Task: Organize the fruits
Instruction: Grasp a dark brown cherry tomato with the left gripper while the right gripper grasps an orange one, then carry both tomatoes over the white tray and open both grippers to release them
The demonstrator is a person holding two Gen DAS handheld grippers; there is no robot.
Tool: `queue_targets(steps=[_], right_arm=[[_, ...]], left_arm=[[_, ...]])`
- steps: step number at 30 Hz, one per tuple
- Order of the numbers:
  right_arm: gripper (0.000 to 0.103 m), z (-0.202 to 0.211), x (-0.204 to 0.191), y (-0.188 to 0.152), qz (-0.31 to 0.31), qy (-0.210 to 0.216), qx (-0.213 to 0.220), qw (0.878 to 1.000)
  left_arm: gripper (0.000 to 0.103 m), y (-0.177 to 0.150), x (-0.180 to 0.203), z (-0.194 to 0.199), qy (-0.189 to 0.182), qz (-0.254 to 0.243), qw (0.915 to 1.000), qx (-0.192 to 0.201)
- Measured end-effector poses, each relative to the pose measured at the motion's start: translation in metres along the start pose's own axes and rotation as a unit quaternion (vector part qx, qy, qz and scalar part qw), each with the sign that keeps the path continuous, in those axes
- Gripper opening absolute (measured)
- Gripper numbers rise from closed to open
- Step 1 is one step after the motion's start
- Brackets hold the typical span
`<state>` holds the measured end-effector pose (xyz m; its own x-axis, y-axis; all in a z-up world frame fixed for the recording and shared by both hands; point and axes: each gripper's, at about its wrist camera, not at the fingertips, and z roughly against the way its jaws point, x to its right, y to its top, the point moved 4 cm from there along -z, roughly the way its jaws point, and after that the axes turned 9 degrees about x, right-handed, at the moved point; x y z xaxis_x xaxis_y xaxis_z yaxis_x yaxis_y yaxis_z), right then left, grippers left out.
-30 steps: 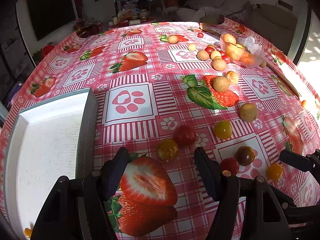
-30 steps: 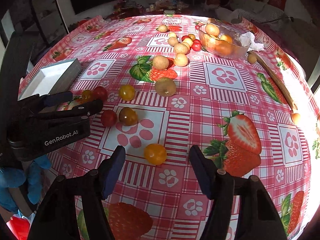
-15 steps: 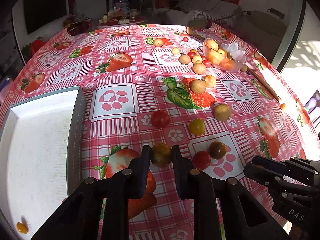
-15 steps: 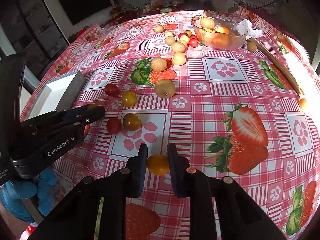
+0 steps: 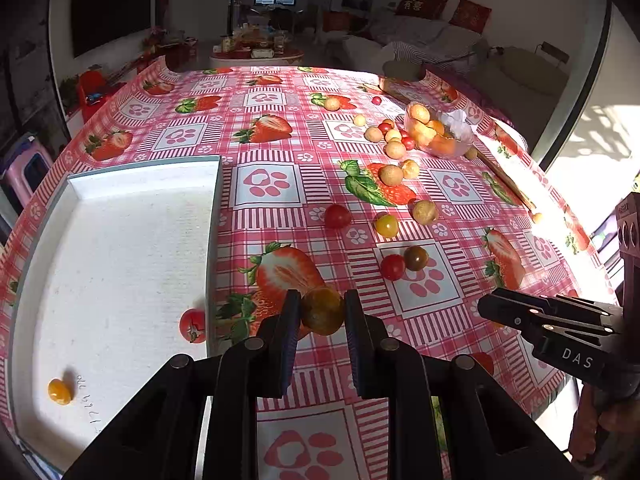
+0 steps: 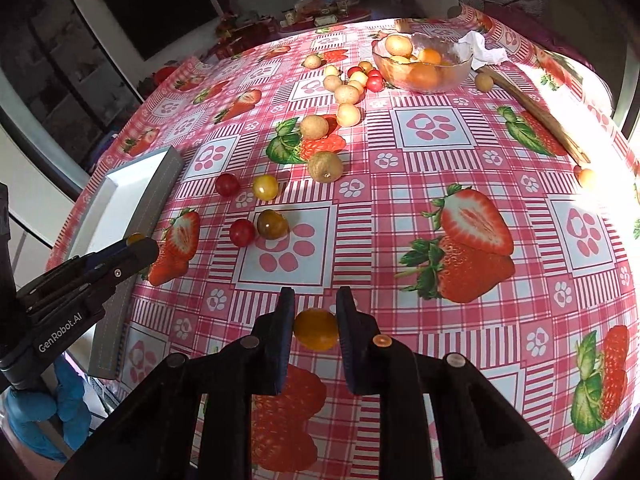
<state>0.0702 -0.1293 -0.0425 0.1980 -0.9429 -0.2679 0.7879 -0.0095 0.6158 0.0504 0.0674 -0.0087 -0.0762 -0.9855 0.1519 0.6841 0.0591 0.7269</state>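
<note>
My left gripper (image 5: 322, 312) is shut on a dark yellow-green cherry tomato (image 5: 323, 314), held above the tablecloth just right of the white tray (image 5: 120, 248). Inside the tray lie a red tomato (image 5: 193, 325) and a small orange tomato (image 5: 59, 391). My right gripper (image 6: 316, 326) is shut on an orange cherry tomato (image 6: 316, 329), lifted slightly off the cloth. The right gripper (image 5: 544, 326) shows at the right edge of the left wrist view, and the left gripper (image 6: 80, 276) shows at the left of the right wrist view, by the tray (image 6: 132, 196).
Loose on the strawberry tablecloth lie a red tomato (image 5: 337, 216), a yellow one (image 5: 386, 225), a red and dark pair (image 5: 404, 263), and several brown longans (image 5: 391, 175). A glass bowl (image 5: 438, 136) of fruit stands at the far right beside a wooden stick (image 6: 532, 112).
Both grippers went from open around their tomatoes to shut on them. The left one has since lifted its tomato and carried it toward the tray; the right has lifted its tomato slightly.
</note>
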Motion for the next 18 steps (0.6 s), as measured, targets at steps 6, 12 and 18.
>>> queue_targets(steps=[6, 12, 18], right_arm=[[0.023, 0.003, -0.021, 0.002, 0.013, 0.011, 0.000, 1.000], [0.023, 0.001, -0.049, 0.004, 0.034, 0.021, -0.002, 0.999], [0.023, 0.010, -0.075, 0.007, 0.071, 0.026, 0.036, 0.996]], left_arm=[[0.024, -0.007, -0.030, 0.021, 0.024, 0.017, 0.9995, 0.012], [0.024, -0.014, -0.061, 0.035, 0.047, 0.033, 0.9981, 0.023], [0.024, -0.023, -0.087, 0.046, 0.059, 0.058, 0.9961, 0.030]])
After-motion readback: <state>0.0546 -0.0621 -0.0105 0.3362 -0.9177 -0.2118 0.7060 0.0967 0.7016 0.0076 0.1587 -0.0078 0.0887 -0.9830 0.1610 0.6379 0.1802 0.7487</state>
